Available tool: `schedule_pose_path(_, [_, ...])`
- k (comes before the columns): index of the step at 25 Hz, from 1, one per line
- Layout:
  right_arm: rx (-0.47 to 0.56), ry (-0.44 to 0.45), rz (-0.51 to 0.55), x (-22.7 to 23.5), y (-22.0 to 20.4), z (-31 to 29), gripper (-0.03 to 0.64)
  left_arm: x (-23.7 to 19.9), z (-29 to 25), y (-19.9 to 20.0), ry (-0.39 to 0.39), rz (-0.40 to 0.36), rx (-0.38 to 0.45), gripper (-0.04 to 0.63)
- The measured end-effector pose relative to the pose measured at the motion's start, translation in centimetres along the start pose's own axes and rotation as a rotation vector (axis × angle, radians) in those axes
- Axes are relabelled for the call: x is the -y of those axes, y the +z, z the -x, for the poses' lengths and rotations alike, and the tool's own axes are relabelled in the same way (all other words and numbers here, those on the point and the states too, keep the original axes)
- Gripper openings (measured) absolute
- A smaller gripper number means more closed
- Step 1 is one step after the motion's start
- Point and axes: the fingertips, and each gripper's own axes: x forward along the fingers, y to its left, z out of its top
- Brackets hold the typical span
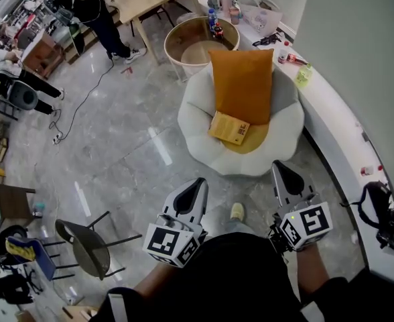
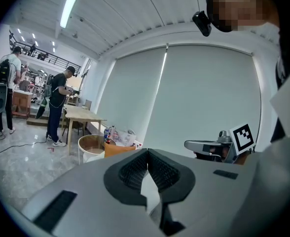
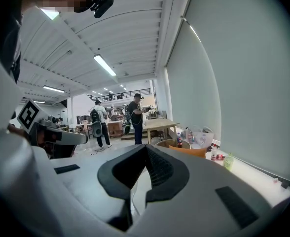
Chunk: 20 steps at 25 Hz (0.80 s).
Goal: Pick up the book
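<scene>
Nearest to me, the left gripper [image 1: 198, 182] and right gripper [image 1: 279, 166] sit side by side, low over the grey floor, both pointing towards the chair. In the left gripper view the dark ribbed fingers [image 2: 130, 172] are pressed together at the tips with nothing between them. The right gripper's fingers [image 3: 157, 169] are closed and empty too. A pale shoe [image 1: 237, 211] shows between the two grippers. Just beyond them is a white petal-shaped chair [image 1: 197, 119], and the book [image 1: 228, 127], tan-covered, lies flat on its yellow seat pad [image 1: 250, 141], against the foot of an upright orange cushion [image 1: 242, 86]. Neither gripper touches it. Behind the chair stands what I take to be a round rimmed side table [image 1: 200, 51], though I can't be sure from this angle. A white surface [image 1: 331, 116] carrying bottles runs along the right wall. Farthest off, a person [image 1: 90, 5] in dark clothes stands.
</scene>
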Motion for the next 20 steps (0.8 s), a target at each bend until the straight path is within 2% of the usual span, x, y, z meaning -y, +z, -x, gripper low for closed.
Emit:
schedule_pose_path(12, [0.04, 0.037, 0.004, 1.5, 1.6, -1.9, 0.014, -0.8, -1.8, 1.7, 0.053, -0.027, 0.036, 0.014])
schedule_pose_path(20, [0.026, 0.013, -0.001, 2.1, 1.7, -0.9, 0.014, 0.1, -1.9, 2.1, 0.05, -0.042, 0.049, 0.014])
